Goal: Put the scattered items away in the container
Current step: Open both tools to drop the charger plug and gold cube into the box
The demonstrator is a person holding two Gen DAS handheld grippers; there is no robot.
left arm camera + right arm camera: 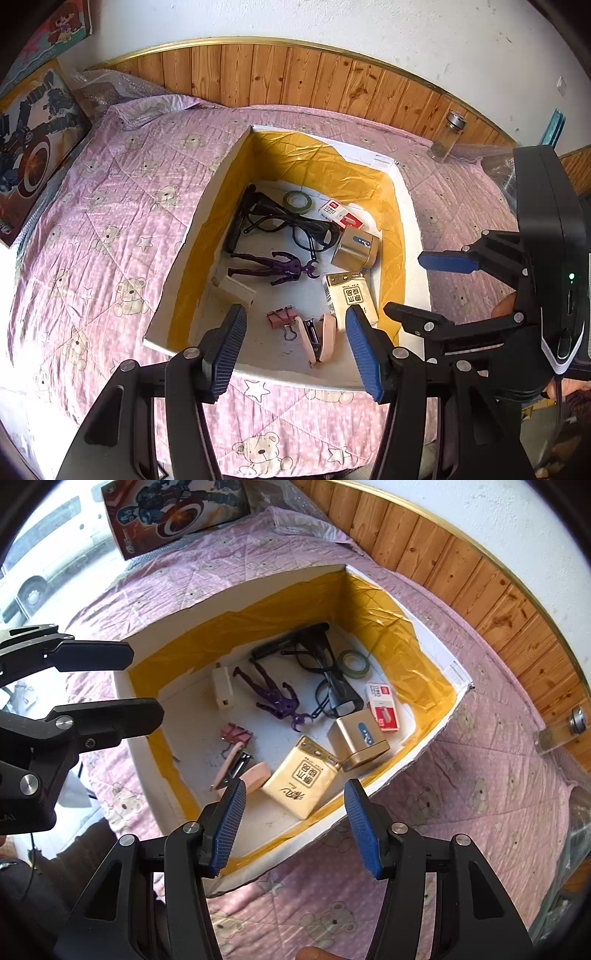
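I hold both blue-padded grippers, left point(295, 347) and right point(295, 825), spread wide and empty above the white, yellow-lined foam box point(199, 206). Only my right view shows the parked van point(40, 576) outside. The cream tissue pack point(301, 777) lies inside, just beyond my right fingertips.

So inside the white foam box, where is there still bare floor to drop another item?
In the white foam box with yellow tape lining, the barest floor lies along the near wall by the yellow tissue pack, and left of the pink binder clip. The far right corner, around the black glasses and gold tin, is crowded.
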